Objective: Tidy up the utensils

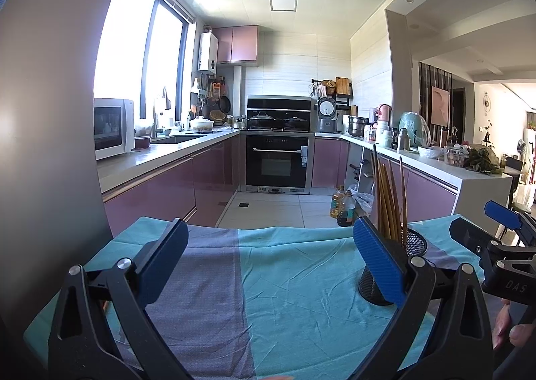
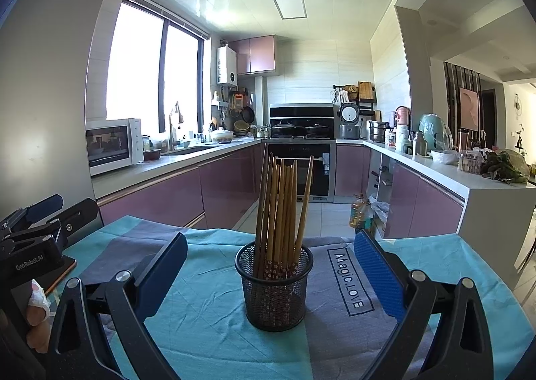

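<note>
Blue-padded and spread wide with nothing between its jaws, the right gripper (image 2: pixel 270 274) frames a black mesh holder (image 2: pixel 274 289) standing upright on the teal cloth-covered surface (image 2: pixel 207 319), with a bundle of wooden chopsticks (image 2: pixel 281 205) leaning inside it. Beside it, the left gripper (image 1: pixel 270 266) is likewise apart and empty over bare cloth. Those chopsticks look light, stiff and slick, so I'd pinch the bare upper shafts, since the light holder may tip.

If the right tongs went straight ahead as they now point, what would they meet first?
Probably the black mesh cup holding the chopsticks; it stands centred between the open right tongs, just ahead on the cloth. Exact depth is unclear.
</note>
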`<state>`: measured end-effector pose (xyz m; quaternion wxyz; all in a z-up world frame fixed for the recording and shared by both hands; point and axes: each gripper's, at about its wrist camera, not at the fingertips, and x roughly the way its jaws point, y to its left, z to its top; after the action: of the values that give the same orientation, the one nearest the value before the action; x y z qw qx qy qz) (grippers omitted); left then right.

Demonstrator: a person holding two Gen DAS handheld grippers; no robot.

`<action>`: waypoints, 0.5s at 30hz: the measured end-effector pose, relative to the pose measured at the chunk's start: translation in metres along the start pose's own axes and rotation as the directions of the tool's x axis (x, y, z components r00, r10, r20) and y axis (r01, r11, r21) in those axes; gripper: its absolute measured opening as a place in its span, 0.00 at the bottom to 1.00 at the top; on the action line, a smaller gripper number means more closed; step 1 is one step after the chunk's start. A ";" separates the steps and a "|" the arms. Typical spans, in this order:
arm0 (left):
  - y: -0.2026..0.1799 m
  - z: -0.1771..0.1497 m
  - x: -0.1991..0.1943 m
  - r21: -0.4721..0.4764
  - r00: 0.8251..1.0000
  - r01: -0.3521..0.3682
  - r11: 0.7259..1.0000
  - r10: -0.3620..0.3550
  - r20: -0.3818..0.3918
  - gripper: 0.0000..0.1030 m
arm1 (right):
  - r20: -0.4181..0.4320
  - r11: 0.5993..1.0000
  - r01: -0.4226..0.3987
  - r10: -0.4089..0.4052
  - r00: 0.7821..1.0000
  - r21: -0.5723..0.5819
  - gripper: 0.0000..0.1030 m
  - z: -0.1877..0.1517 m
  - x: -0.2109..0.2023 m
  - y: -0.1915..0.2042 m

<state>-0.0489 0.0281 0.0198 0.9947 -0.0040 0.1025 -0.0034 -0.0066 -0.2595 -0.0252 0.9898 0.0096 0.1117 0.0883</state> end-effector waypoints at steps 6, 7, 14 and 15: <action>-0.001 -0.002 -0.001 0.003 1.000 0.000 1.000 0.000 -0.002 0.94 | 0.002 1.000 0.000 0.000 1.000 -0.004 0.94 0.000 0.001 0.001; 0.000 -0.002 -0.001 0.003 1.000 -0.001 1.000 0.001 -0.001 0.94 | 0.001 1.000 0.000 0.000 1.000 -0.003 0.94 0.000 0.000 0.001; 0.000 -0.002 -0.001 0.001 1.000 -0.001 1.000 0.001 -0.002 0.94 | 0.002 1.000 0.002 -0.002 1.000 -0.002 0.94 0.000 0.001 0.001; 0.000 -0.002 -0.001 0.001 1.000 -0.003 1.000 0.003 -0.001 0.94 | 0.002 1.000 0.002 -0.002 1.000 -0.004 0.94 0.000 0.001 0.001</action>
<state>-0.0501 0.0279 0.0178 0.9947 -0.0032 0.1032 -0.0021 -0.0059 -0.2587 -0.0258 0.9900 0.0077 0.1104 0.0873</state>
